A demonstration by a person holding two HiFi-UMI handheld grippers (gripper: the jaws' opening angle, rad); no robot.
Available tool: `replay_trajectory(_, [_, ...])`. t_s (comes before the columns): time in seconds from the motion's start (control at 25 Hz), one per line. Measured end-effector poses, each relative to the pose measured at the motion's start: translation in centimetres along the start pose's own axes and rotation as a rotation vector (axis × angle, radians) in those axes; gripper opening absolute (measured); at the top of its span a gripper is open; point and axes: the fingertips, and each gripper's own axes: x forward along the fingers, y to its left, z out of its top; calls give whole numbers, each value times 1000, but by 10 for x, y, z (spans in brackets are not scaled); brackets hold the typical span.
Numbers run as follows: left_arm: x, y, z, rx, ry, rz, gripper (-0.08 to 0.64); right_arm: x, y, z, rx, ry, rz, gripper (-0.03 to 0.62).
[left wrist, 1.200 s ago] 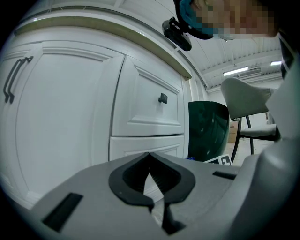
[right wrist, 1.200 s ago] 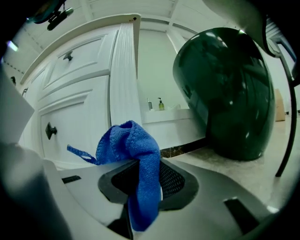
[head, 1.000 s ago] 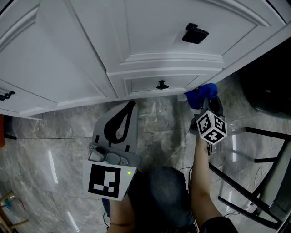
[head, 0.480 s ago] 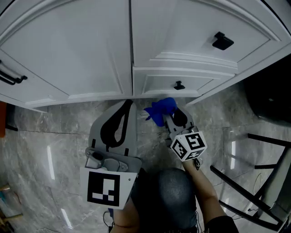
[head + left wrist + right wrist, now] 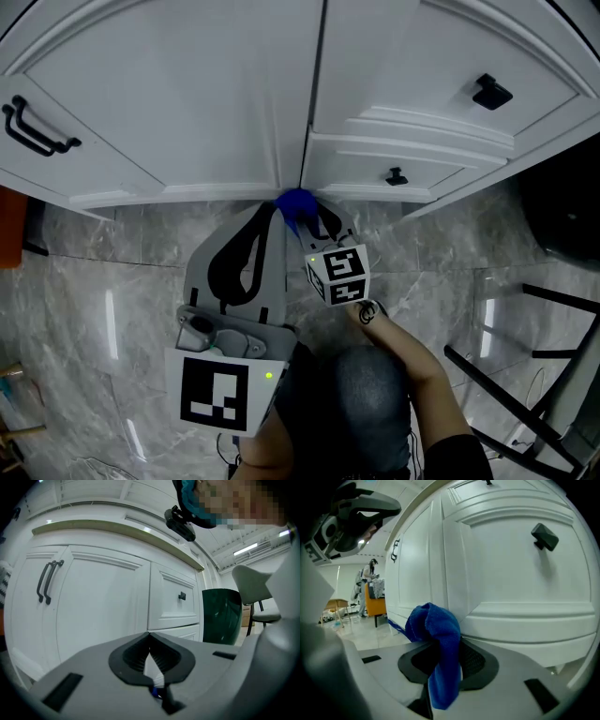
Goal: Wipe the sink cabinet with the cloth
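My right hand-held gripper (image 5: 314, 225) pinches the cloth (image 5: 296, 204) against the sink cabinet (image 5: 187, 94) base; left hand-held gripper (image 5: 270, 216) pressed together, empty. Wiping looks underway.

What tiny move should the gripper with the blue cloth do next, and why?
Probably a short sideways slide of the right hand-held gripper along the bottom edge of the cabinet door. Its jaws are clamped on the blue cloth, which seems to sit right at the cabinet's foot by the door seam, so a sideways stroke should wipe there.
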Motion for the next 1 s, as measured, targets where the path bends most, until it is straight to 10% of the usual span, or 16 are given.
replay_trajectory(1.0, [8, -4, -7, -17, 7, -31, 3, -6, -15, 2, -57, -26, -72, 117])
